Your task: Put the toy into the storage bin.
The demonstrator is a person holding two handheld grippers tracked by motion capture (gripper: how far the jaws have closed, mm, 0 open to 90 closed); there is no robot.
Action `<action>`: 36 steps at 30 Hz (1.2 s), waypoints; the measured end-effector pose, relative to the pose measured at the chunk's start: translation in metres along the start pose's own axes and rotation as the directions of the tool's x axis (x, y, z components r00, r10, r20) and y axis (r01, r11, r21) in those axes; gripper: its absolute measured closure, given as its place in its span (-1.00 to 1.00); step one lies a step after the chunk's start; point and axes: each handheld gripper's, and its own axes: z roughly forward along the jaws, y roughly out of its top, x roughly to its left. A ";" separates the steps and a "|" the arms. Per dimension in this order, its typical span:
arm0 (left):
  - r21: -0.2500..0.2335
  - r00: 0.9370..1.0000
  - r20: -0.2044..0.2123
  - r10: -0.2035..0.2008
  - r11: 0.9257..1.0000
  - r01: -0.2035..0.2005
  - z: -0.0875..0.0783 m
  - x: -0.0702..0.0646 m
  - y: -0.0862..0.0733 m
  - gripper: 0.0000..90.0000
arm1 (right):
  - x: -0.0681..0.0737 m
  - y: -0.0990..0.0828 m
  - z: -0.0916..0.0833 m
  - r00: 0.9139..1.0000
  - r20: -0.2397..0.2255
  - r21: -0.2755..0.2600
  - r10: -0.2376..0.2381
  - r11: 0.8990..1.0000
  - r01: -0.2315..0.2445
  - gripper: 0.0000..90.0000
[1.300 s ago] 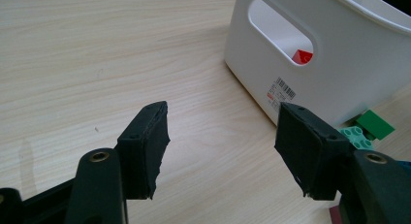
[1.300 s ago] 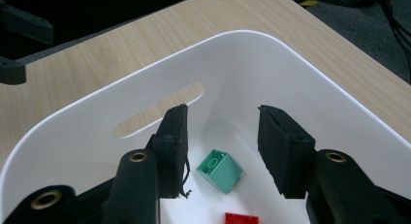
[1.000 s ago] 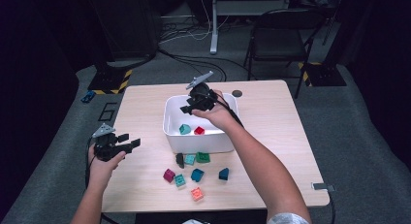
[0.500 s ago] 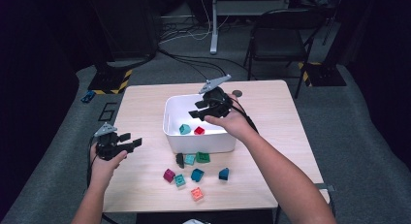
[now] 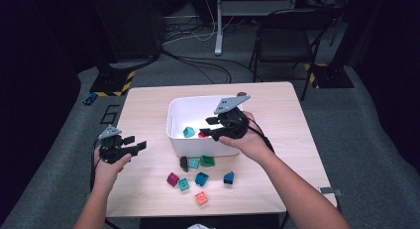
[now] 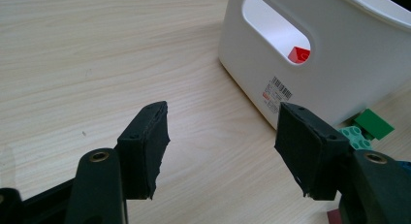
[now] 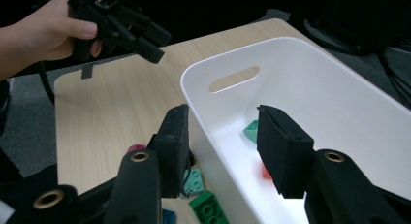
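Note:
A white bin (image 5: 171, 117) stands mid-table with a teal brick (image 5: 188, 132) and a red brick (image 5: 201, 135) inside. My right gripper (image 5: 208, 128) hovers over the bin's near right part, pointing left. Its jaws have just been closing, and they stand open with nothing between the pads. In the right gripper view the gripper (image 7: 223, 136) straddles the bin's near wall (image 7: 208, 117) from above without touching it. My left gripper (image 5: 136, 143) is open over bare table left of the bin. In the left gripper view it (image 6: 223, 132) faces the bin's side (image 6: 339, 54).
Several loose bricks lie in front of the bin: a green one (image 5: 207, 161), teal ones (image 5: 194, 162), a magenta one (image 5: 172, 179), blue ones (image 5: 201, 178), an orange one (image 5: 201, 198) and a black piece (image 5: 183, 163). A chair (image 5: 287, 35) stands beyond the table.
My right hand has drifted from the bin's far side toward the person and to the right. The left hand has stayed where it was.

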 end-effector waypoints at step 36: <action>0.005 1.000 -0.003 -0.003 1.000 0.003 0.001 0.001 -0.003 -0.20 | 0.018 -0.109 0.074 0.996 -0.024 0.108 0.081 0.991 -0.078 0.21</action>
